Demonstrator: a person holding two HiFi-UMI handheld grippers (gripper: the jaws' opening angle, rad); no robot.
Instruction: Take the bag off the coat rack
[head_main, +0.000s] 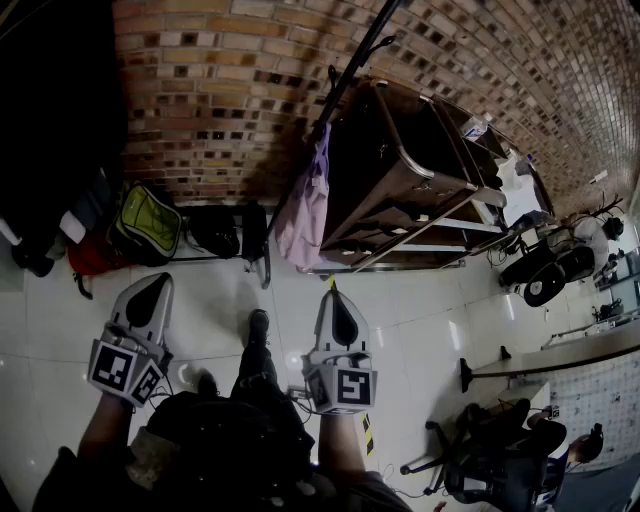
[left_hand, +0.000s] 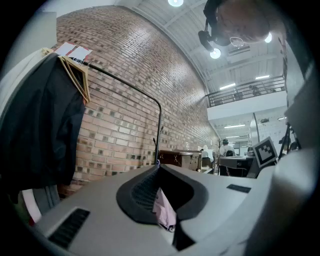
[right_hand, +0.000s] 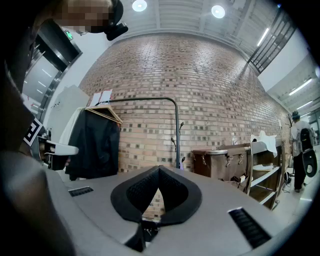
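Observation:
A pale pink bag (head_main: 303, 208) hangs by its straps from a hook low on the black coat rack pole (head_main: 352, 65), in front of the brick wall. Both grippers are held low over the white tiled floor, well short of the bag. My left gripper (head_main: 163, 277) points at the wall left of the bag, its jaws shut and empty. My right gripper (head_main: 331, 293) sits just below the bag, also shut with nothing in it. In the left gripper view the bag (left_hand: 164, 210) shows far off through the window behind the closed tips (left_hand: 158, 166). The right gripper view shows the closed tips (right_hand: 159, 168) and the rack pole (right_hand: 177, 135).
A dark wooden cabinet (head_main: 400, 160) and metal shelf frame (head_main: 455, 205) stand right of the rack. A green backpack (head_main: 147, 222), black bag (head_main: 213, 230) and red bag (head_main: 92, 255) lie by the wall. Dark clothes (head_main: 50, 120) hang left. Office chairs (head_main: 500, 460) are lower right.

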